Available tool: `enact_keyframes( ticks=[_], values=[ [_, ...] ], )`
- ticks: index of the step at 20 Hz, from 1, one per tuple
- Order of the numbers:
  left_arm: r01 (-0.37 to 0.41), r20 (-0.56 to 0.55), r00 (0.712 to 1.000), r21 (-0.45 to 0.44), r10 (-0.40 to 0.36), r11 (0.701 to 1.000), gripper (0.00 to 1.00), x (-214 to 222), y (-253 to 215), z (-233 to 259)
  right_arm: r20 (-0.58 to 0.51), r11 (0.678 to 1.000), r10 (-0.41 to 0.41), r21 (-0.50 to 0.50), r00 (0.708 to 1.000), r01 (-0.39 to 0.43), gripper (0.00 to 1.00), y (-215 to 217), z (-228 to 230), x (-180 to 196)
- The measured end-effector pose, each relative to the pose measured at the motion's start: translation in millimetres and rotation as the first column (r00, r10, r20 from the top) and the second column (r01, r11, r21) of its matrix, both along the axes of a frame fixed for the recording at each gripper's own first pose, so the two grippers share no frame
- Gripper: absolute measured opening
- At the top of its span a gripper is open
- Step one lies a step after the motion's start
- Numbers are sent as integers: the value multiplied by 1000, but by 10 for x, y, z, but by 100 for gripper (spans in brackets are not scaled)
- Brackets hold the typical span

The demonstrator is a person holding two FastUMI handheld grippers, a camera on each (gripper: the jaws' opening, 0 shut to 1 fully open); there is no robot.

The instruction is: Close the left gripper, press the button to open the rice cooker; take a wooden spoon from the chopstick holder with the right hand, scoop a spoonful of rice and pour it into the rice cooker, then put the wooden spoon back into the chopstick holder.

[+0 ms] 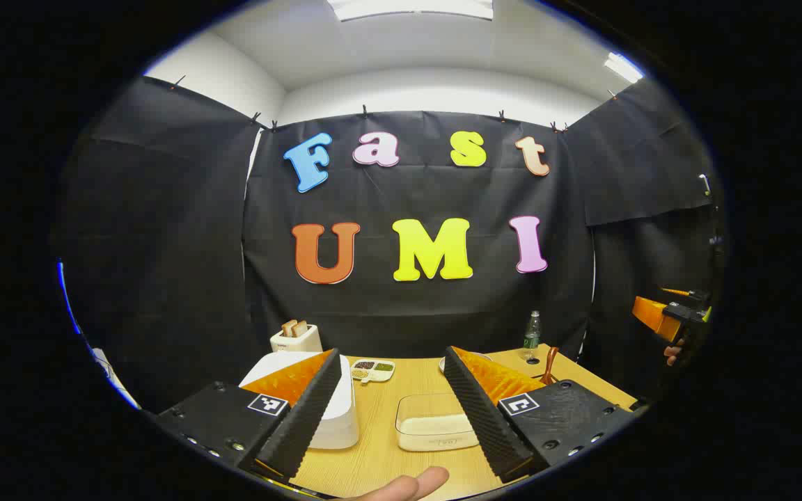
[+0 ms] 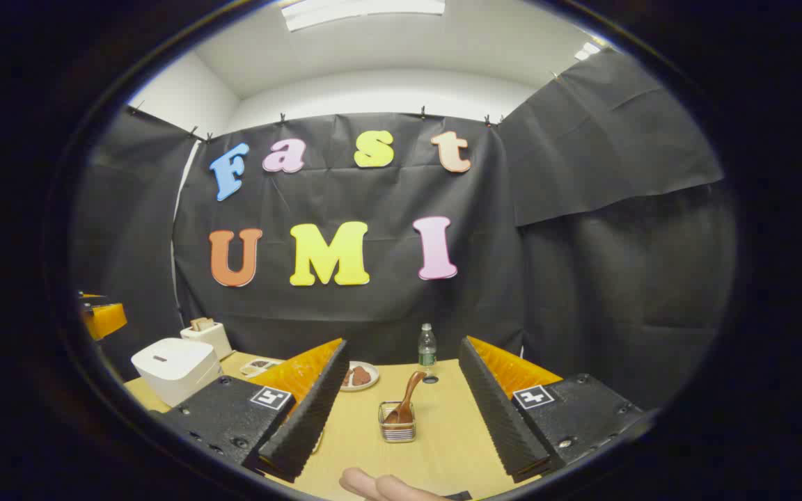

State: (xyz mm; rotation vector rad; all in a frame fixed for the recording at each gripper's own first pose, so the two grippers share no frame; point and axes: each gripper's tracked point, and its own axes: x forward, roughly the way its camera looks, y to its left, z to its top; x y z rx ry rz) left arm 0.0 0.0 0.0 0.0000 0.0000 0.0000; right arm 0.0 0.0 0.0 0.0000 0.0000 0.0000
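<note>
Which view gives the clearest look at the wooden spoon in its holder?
The right gripper view: the wooden spoon stands in the chopstick holder, centred between that gripper's fingers and unobstructed. In the left gripper view only the spoon's handle shows, poking up behind the right-hand finger, with the holder hidden.

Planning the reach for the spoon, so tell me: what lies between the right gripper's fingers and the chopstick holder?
Bare table, by the right gripper view: the right gripper stands open, with the chopstick holder and wooden spoon straight ahead.
</note>
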Motion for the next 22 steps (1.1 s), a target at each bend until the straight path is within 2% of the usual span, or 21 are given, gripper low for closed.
enact_keyframes(
  ticks=[7,14,18,22],
  values=[
    [-3,-6,1000,-7,3,1000,94,25,106,-55,3,1000,15,-24,1000,-15,100,67,-41,20],
    [-40,-11,999,-14,40,999,94,114,329,-103,6,999,23,-34,1000,-23,100,125,-79,82],
    [-37,-19,999,-49,36,998,94,285,445,-192,-20,1000,13,-24,1000,-13,100,48,-223,188],
    [-59,-26,998,5,59,998,95,512,663,-287,-32,1000,20,-12,999,-20,100,0,-334,270]
  ],
)
